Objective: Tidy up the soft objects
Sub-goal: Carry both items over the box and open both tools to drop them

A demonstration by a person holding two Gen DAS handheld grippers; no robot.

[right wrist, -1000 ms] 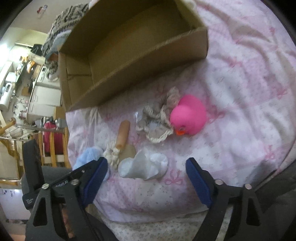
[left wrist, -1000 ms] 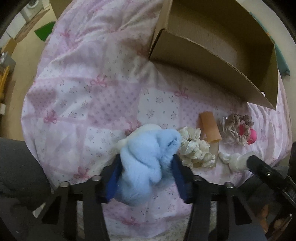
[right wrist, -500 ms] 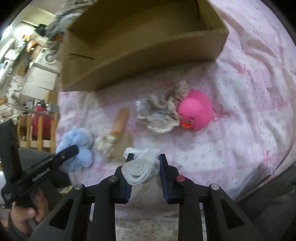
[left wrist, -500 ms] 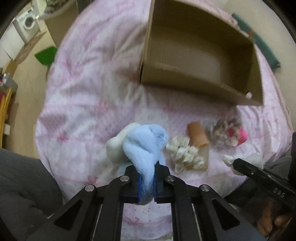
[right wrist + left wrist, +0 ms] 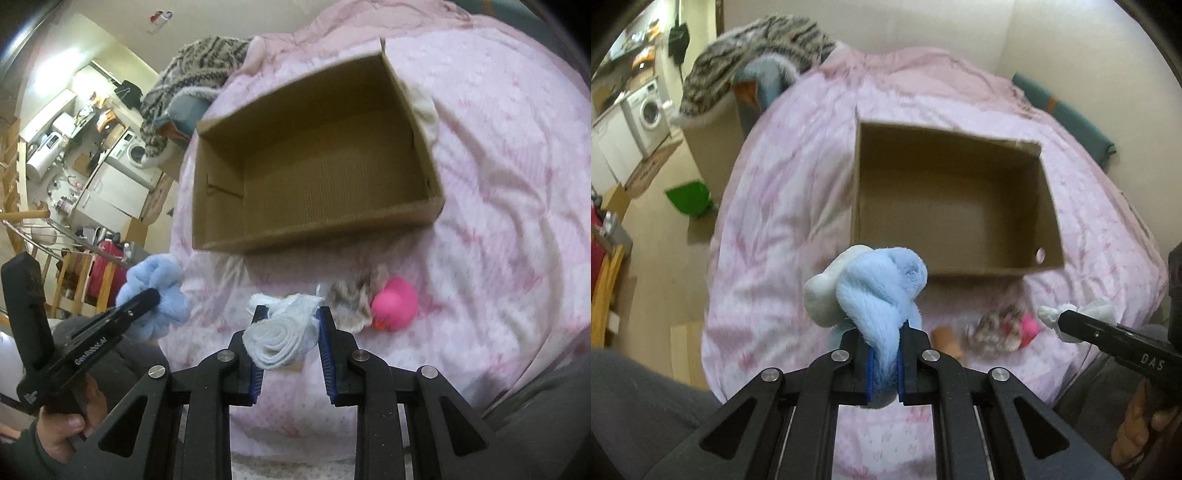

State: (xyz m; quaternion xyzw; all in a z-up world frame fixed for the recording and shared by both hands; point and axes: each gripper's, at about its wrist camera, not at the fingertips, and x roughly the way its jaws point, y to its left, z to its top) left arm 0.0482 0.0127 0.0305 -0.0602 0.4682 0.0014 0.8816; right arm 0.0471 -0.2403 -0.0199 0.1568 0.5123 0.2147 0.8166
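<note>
My left gripper (image 5: 883, 363) is shut on a fluffy light-blue plush (image 5: 881, 291) and holds it up above the bed, in front of the open cardboard box (image 5: 955, 273). The plush also shows in the right wrist view (image 5: 155, 295). My right gripper (image 5: 290, 343) is shut on a rolled white cloth (image 5: 282, 339), lifted above the bed, near the box (image 5: 317, 236). The cloth shows at the right of the left wrist view (image 5: 1078, 314). The box is empty inside.
On the pink bedspread (image 5: 498, 221) lie a pink rubber duck (image 5: 395, 302), a beige-grey scrunchie (image 5: 351, 299) beside it, and an orange roll (image 5: 945, 341). A striped blanket (image 5: 757, 62) is heaped at the bed's far end. The floor drops off at left.
Both grippers closed on their items, then lifted them off the bed and moved toward the box. The cream scrunchie is now hidden behind the left gripper.
</note>
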